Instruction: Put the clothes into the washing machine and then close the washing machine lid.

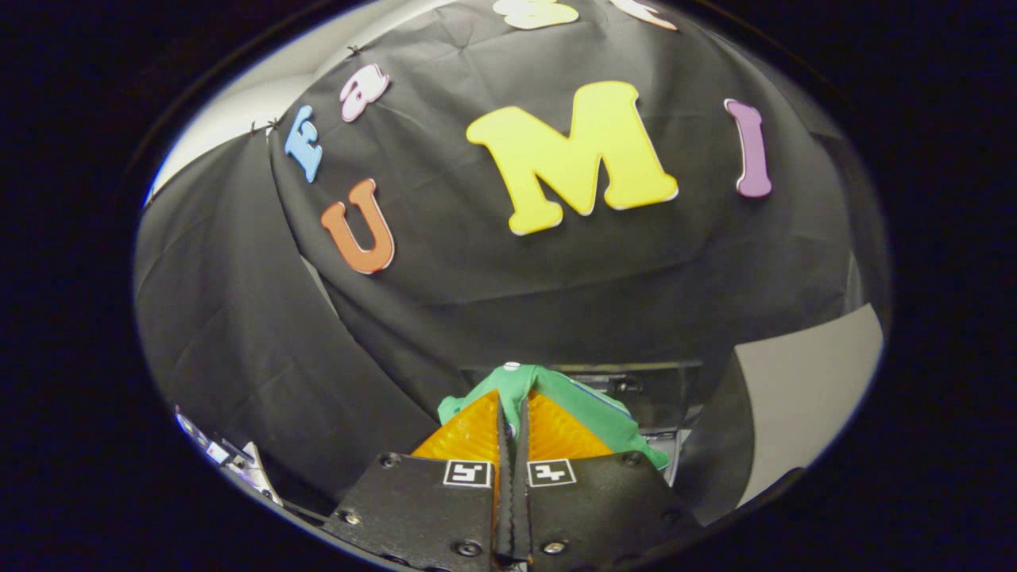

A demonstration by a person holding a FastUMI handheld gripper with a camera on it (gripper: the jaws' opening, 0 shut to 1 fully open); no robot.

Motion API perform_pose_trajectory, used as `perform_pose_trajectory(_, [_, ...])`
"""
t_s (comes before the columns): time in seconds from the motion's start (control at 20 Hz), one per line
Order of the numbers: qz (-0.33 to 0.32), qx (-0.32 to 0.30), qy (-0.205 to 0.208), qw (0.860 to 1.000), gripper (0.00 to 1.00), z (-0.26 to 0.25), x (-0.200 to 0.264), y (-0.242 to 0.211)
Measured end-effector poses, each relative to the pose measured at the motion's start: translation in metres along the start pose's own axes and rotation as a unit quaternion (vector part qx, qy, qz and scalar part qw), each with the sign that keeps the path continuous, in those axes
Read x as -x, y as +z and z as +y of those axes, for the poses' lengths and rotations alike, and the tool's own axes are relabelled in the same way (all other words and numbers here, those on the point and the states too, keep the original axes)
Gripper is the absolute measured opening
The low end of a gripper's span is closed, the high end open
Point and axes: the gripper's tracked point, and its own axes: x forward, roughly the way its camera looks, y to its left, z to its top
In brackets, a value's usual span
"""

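Note:
My gripper (512, 401) is shut on a green cloth garment (584, 401), which is pinched between the two fingers and drapes over and down the right side of the fingertips. A small white button or snap shows at the top of the bunched cloth. Just beyond the fingers, behind the garment, lies a dark panel with a small fitting, part of the washing machine (651, 385); its opening and lid are hidden by the cloth and the fingers. The garment hangs lifted, level with that panel.
The black cloth booth wall (238, 334) rises close ahead and to the left. A pale grey surface (810, 397) lies to the right of the machine. Some small white items (230, 457) sit low at the left.

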Motion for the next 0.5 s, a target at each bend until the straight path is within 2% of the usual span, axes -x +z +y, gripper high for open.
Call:
perform_pose_trajectory(0.15, [0.029, -0.015, -0.009, 0.999, 0.04, -0.005, -0.028, -0.038])
perform_pose_trajectory(0.5, [0.099, -0.024, -0.058, 0.993, 0.04, -0.042, -0.093, -0.124])
